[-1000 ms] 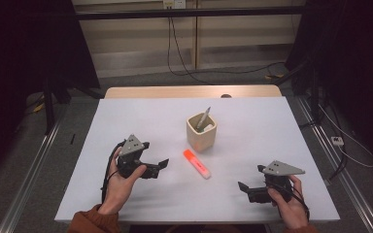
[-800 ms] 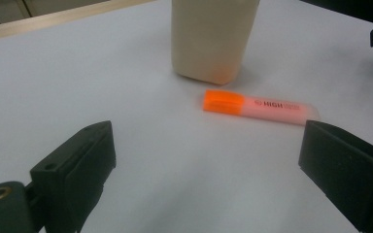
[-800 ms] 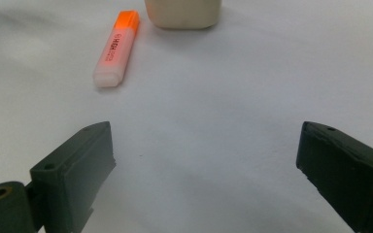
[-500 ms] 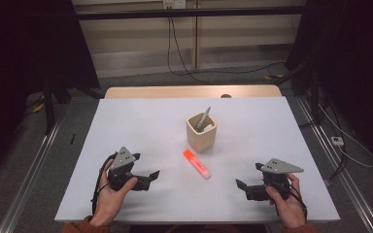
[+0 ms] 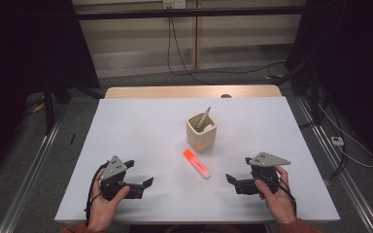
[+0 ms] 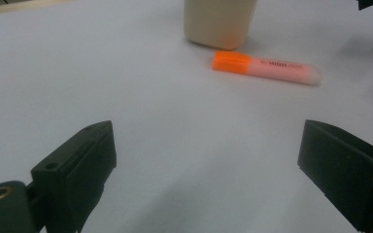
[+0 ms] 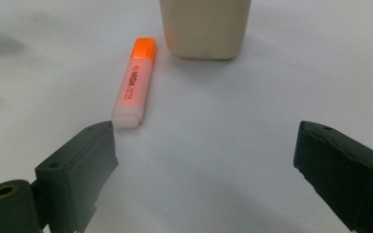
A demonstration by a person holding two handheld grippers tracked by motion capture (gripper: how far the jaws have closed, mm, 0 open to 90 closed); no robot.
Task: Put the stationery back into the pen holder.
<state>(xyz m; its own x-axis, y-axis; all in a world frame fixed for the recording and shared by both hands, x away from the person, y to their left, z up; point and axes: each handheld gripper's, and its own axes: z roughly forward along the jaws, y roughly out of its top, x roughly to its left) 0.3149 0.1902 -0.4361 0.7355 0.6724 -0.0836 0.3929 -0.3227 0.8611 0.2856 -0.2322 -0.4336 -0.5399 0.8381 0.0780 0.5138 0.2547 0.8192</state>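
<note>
An orange highlighter (image 5: 196, 163) lies flat on the white table (image 5: 145, 131), just in front of a beige cup (image 5: 201, 132) that holds a grey pen (image 5: 204, 118). My left gripper (image 5: 143, 185) rests low at the table's front left, open and empty, pointing right toward the highlighter (image 6: 264, 68) and the cup (image 6: 219, 22). Over at the front right, my right gripper (image 5: 234, 182) is open too, with nothing between its jaws. It faces the highlighter (image 7: 133, 85) and the cup (image 7: 205, 26), a short way off.
A wooden strip (image 5: 189, 91) runs along the table's far edge. Cables (image 5: 175, 43) hang behind it, and metal rails (image 5: 34, 165) flank the table on the floor.
My left gripper has drawn back toward the front edge and sunk lower over the table. The right gripper has barely moved. Highlighter and cup stay put.
</note>
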